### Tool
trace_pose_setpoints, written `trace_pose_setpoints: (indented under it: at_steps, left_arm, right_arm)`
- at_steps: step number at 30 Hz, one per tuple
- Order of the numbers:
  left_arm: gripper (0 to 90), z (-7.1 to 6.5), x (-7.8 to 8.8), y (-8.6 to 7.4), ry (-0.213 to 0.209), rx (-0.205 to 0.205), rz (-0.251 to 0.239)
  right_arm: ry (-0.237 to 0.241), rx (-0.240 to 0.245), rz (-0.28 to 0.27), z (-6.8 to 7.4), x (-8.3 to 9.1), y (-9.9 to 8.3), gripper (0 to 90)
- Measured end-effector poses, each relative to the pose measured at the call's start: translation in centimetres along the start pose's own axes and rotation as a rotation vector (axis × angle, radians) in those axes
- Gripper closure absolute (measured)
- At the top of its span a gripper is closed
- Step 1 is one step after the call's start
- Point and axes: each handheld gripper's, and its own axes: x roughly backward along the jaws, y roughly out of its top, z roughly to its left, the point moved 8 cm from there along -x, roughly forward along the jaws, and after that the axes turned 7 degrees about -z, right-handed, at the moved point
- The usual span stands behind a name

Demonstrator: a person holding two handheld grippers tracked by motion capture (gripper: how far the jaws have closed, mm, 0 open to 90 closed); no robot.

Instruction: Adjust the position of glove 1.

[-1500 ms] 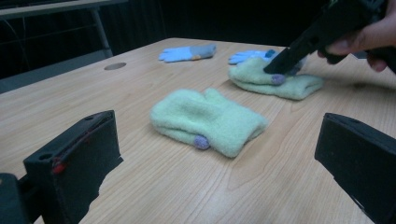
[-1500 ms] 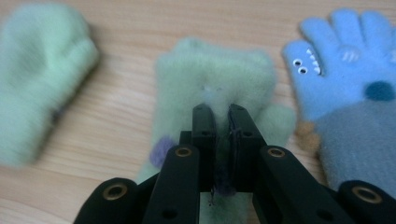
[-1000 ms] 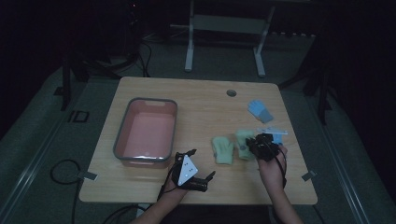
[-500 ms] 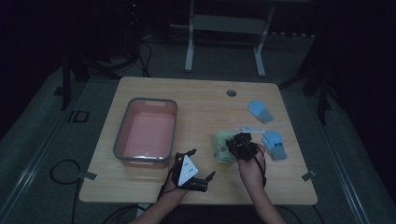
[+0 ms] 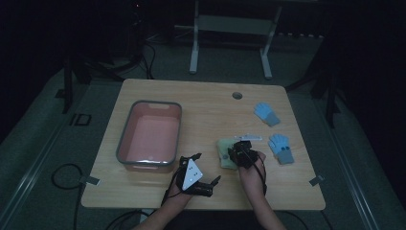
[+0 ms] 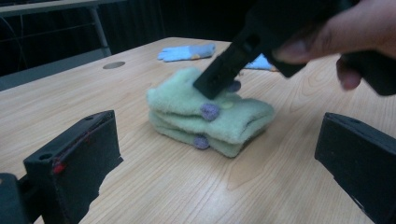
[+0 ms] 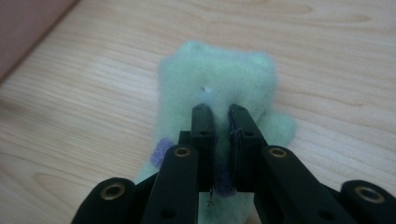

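Observation:
Two light green gloves with purple dots (image 5: 223,152) (image 6: 210,116) lie stacked on the wooden table. My right gripper (image 5: 242,153) (image 7: 219,114) points down onto the top green glove (image 7: 215,79), jaws nearly together and pinching its fabric. In the left gripper view, the right gripper (image 6: 219,77) presses on the stack's top, a hand behind it. My left gripper (image 5: 207,167) (image 6: 217,144) rests on the table just left of the stack. It is open wide with nothing between its jaws, which face the gloves.
A pink tray with a grey rim (image 5: 125,139) (image 7: 28,28) stands at the left. Two blue gloves (image 5: 266,113) (image 5: 281,147) (image 6: 187,52) lie at the right. A small white strip (image 5: 248,138) lies behind the green stack. A round hole (image 5: 237,95) sits near the far edge.
My right gripper has moved left and down with one green glove and brought it onto the other green glove. The left gripper has stayed put.

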Motion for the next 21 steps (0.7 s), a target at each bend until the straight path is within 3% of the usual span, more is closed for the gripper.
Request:
trace_pose_setpoints:
  at_steps: [4,12,13,18,20,21]
  left_arm:
    - [0.2,0.1,0.0,0.0,0.007,0.018,-0.004]
    - [0.2,0.5,-0.2,-0.1,0.016,0.063,0.015]
    - [0.2,0.6,-0.3,-0.2,0.035,0.053,0.032]
    - [0.3,0.2,-0.8,-0.3,0.045,-0.025,0.069]
    - [0.3,0.1,-0.9,-0.4,0.038,-0.023,0.08]
    - [0.3,0.0,-1.0,-0.3,0.01,-0.005,0.084]
  right_arm:
    - [0.021,-0.02,0.003,-0.3,-0.4,-0.5,80.4]
    - [0.045,-0.003,-0.007,-0.3,-0.1,-0.2,75.3]
    - [0.052,0.005,-0.01,-0.3,0.1,-0.1,73.3]
    - [0.083,0.047,-0.044,-1.0,1.4,0.6,65.7]
    - [0.113,0.073,-0.059,-1.2,1.9,0.8,62.4]
    - [0.115,0.086,-0.064,-1.3,2.2,0.9,62.8]
